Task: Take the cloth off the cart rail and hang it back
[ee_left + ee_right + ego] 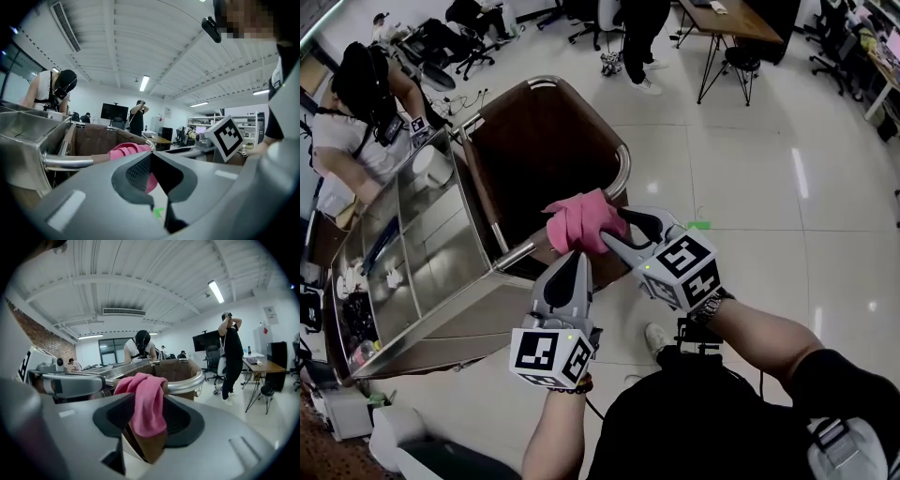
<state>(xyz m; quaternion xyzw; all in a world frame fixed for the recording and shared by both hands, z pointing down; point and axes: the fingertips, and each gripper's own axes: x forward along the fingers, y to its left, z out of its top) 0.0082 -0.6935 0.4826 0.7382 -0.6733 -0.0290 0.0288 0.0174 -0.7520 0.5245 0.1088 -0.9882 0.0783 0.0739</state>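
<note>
The pink cloth (pixel 579 221) lies bunched over the near corner of the cart rail (pixel 624 161), so I judge the hanging back is almost done. My right claw (pixel 622 225) stands spread at 3 o'clock of the cloth. The cloth hangs between its jaws, but the pads do not press it. My left claw (pixel 573 257) is at 6 o'clock of the cloth, pressed together. A little pink shows between its pads, so I believe it pinches the lower fold. To do this well, I should draw the right claw straight back toward 4 o'clock without catching the cloth. The left one should let go only when equal parts hang on both sides of the rail, otherwise the cloth may slide off.
</note>
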